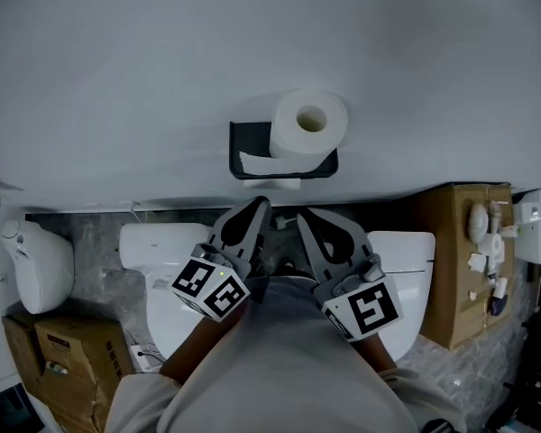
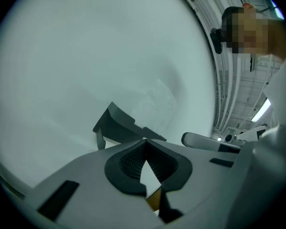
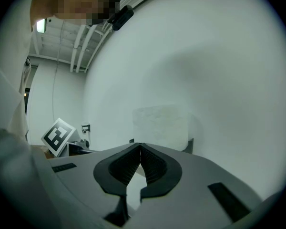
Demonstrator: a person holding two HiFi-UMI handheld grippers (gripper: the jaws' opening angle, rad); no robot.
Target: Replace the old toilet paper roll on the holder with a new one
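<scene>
holder point(image 1: 238, 148): toilet paper roll point(image 1: 308, 123) resting on top | left gripper point(image 1: 259, 204): jaws closed, nothing between | right gripper point(image 1: 304, 216): jaws closed, nothing between

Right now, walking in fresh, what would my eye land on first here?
A white toilet paper roll stands on end on the black wall holder, in the middle of the bare pale wall. Just below it, the left gripper and right gripper point towards the holder, both shut and empty. A white toilet sits beneath them.
</scene>
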